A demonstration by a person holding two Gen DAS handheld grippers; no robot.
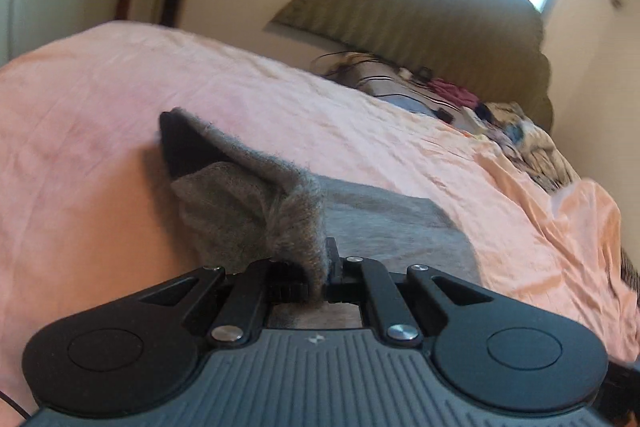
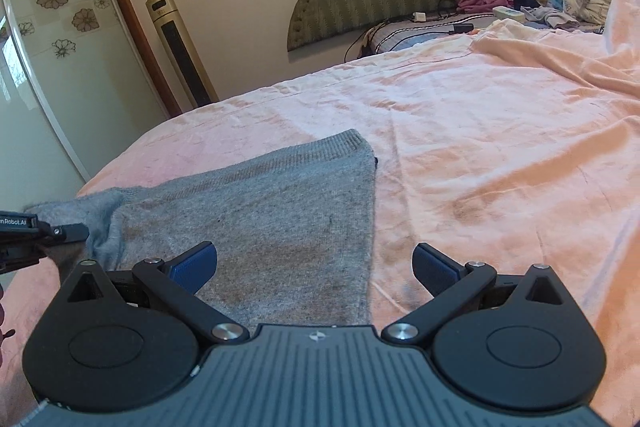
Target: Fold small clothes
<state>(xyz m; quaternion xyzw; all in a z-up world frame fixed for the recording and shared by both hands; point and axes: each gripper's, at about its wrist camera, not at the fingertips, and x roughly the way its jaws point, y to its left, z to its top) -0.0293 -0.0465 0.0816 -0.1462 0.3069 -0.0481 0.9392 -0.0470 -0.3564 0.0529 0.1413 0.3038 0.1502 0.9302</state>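
While your left gripper (image 1: 320,267) pinches the sweater (image 2: 260,211) edge at nine o'clock on the bed (image 2: 480,147) and your right gripper (image 2: 315,267) hangs wide open above its six o'clock end, a fast pull could bunch it up.

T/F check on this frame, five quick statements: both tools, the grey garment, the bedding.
1. The left tool is shut on the fuzzy grey knit garment. True.
2. The right tool grips the garment. False: it is open, holding nothing.
3. The garment lies on a pink bedsheet. True.
4. The bedsheet is blue. False: pink.
5. The left tool has a bunched fold of fabric lifted off the sheet. True.
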